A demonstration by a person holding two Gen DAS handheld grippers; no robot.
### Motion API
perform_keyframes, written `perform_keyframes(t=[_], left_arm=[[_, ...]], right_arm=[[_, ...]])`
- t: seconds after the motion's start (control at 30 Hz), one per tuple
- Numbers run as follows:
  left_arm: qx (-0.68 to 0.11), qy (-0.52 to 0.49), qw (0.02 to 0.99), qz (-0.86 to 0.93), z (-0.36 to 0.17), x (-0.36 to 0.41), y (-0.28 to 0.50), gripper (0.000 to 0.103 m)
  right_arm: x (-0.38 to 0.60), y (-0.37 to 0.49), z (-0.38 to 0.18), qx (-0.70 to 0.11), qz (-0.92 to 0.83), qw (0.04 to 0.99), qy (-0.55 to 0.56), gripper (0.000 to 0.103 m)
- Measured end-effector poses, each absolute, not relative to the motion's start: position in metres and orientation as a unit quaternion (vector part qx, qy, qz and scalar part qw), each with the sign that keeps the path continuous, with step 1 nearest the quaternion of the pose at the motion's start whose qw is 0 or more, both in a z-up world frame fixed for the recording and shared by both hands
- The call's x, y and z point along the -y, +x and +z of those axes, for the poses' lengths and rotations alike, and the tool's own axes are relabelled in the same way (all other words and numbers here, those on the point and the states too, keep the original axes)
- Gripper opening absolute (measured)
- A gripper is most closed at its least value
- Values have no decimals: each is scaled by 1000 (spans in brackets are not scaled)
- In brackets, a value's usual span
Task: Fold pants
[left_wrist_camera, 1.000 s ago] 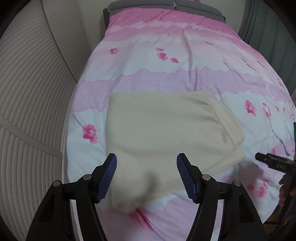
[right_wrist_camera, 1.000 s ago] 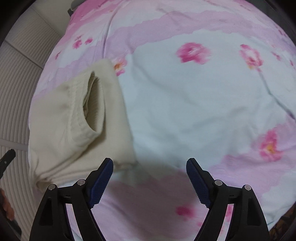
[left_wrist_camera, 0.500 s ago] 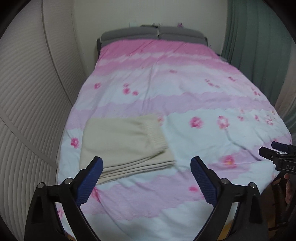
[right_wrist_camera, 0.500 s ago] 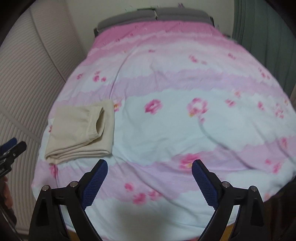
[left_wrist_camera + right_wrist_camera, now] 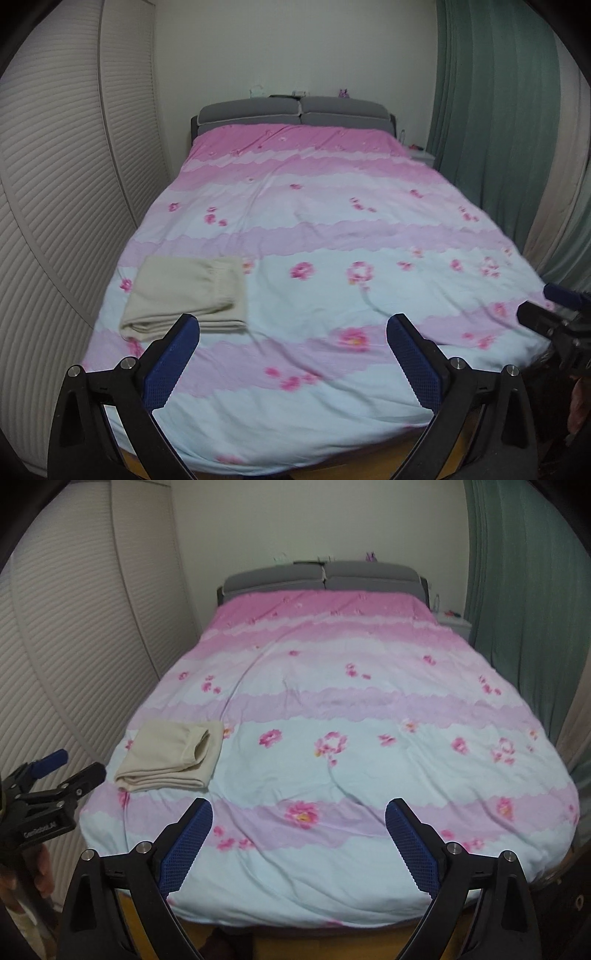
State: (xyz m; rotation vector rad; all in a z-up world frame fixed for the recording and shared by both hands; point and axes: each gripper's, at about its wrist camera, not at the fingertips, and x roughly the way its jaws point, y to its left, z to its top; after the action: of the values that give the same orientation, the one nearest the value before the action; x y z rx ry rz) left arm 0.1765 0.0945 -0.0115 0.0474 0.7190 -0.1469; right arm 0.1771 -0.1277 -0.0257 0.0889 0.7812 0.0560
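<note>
The cream pants (image 5: pixel 188 291) lie folded into a compact stack near the left front corner of the pink flowered bed cover (image 5: pixel 332 229), waistband opening facing right (image 5: pixel 199 747). My left gripper (image 5: pixel 291 325) hovers above the foot of the bed, back from the pants, its jaws opening with nothing between them. My right gripper (image 5: pixel 299 806) hangs over the front middle of the bed, its jaws likewise opening and empty. Each gripper shows at the edge of the other's view: the right one (image 5: pixel 554 314), the left one (image 5: pixel 55 775).
Ribbed wardrobe doors (image 5: pixel 55 184) run close along the bed's left side. A green curtain (image 5: pixel 498 129) hangs on the right, with a small white nightstand (image 5: pixel 421 155) beside the grey headboard (image 5: pixel 295 110). A person's hand (image 5: pixel 22 871) holds the left gripper.
Both grippers have pulled back and up from the folded pants, which now look small and far off. Both pairs of jaws have spread wider. The pants lie unmoved.
</note>
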Motion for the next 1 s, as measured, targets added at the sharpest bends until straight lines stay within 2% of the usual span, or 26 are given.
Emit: perform_keyframes(t=[0.43,1.0], left_arm=[[-330,39,939,-89,29,-7,87,103],[-312,29,942,-116,48,13,75,103]], right_arm=[[205,81,6,-344,36,937,51,96],[237,44,27,-324,13,943,69,96]])
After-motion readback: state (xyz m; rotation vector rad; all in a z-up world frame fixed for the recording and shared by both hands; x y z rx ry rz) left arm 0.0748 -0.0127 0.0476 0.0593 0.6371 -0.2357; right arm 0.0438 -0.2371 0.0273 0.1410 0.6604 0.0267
